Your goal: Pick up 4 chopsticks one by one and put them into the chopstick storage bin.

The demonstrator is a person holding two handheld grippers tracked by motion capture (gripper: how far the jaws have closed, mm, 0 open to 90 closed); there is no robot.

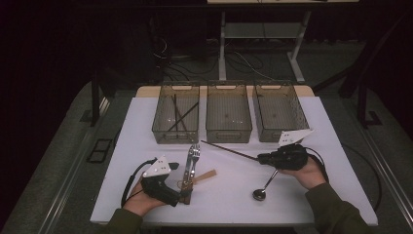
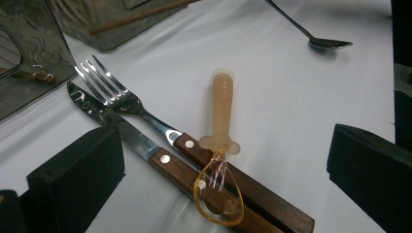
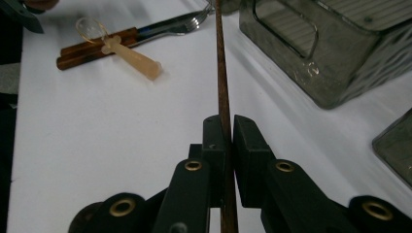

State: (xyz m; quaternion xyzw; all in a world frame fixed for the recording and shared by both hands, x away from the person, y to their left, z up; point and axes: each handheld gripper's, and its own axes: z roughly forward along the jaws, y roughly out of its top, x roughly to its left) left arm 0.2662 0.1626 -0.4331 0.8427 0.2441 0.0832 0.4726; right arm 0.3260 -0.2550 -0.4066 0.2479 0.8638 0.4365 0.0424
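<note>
While the right gripper (image 3: 224, 127) has its jaws clamped on a dark brown chopstick (image 1: 229, 149), the stick juts out toward the left across the white table (image 1: 302, 195), its far tip reaching near the front of the middle bin (image 1: 228, 113). Step in hand, as I read it: sorting cutlery into bins, chopstick lifted and on its way. The left bin (image 1: 176, 113) already holds two crossed chopsticks (image 1: 180, 116), so that looks the likely destination; the right bin (image 1: 279, 112) sits bare. Next move calls for swinging the stick over the left bin's rim, lining it up lengthwise so it drops inside rather than bridging the wall, then parting the jaws. The left gripper (image 1: 181, 197) rests low at the near left, jaws wide apart and holding nothing, straddling the wooden handles of a fork (image 2: 127, 102) and knife (image 2: 97, 114) lying side by side, touching. An amber plastic baby spoon (image 2: 221, 145) lies across those handles. A metal spoon (image 1: 265, 187) lies just beside the right hand (image 1: 309, 173).
</note>
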